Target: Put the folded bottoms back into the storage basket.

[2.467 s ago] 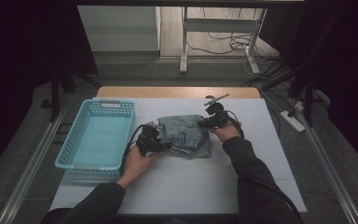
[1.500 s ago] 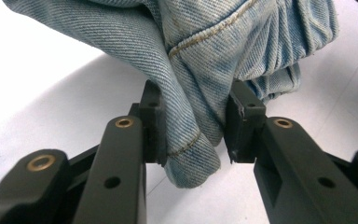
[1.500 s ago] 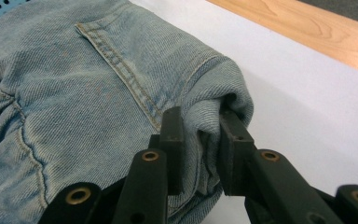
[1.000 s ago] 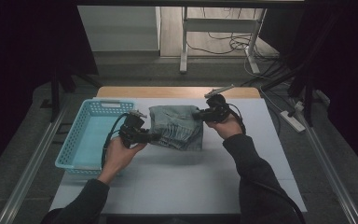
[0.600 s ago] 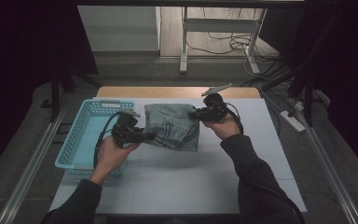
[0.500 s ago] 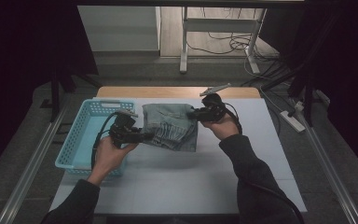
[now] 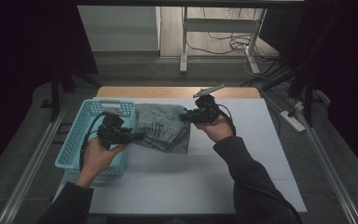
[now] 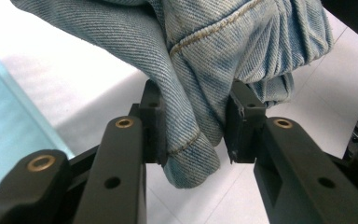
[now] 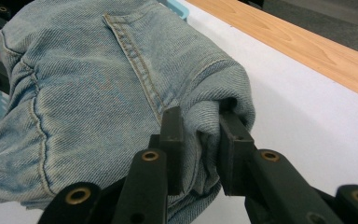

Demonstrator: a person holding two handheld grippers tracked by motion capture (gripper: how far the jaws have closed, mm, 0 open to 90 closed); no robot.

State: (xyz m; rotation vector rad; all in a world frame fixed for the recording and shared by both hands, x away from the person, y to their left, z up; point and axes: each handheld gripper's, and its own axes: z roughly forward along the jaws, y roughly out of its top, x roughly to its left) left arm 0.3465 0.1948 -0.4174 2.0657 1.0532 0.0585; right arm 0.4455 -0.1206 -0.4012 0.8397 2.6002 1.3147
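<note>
White table [image 7: 223, 186]: folded jeans [image 7: 163, 128] apparently lifted, clamped between left gripper [image 7: 133, 136] and right gripper [image 7: 186, 116].

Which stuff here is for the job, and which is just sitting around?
For the job:
- folded jeans, lifted off the table
- left gripper, fingers shut on the jeans
- right gripper, shut on the jeans' other side
- blue basket, probably where they go

Just sitting around:
- white table
- cables on the floor
- power strip
</note>
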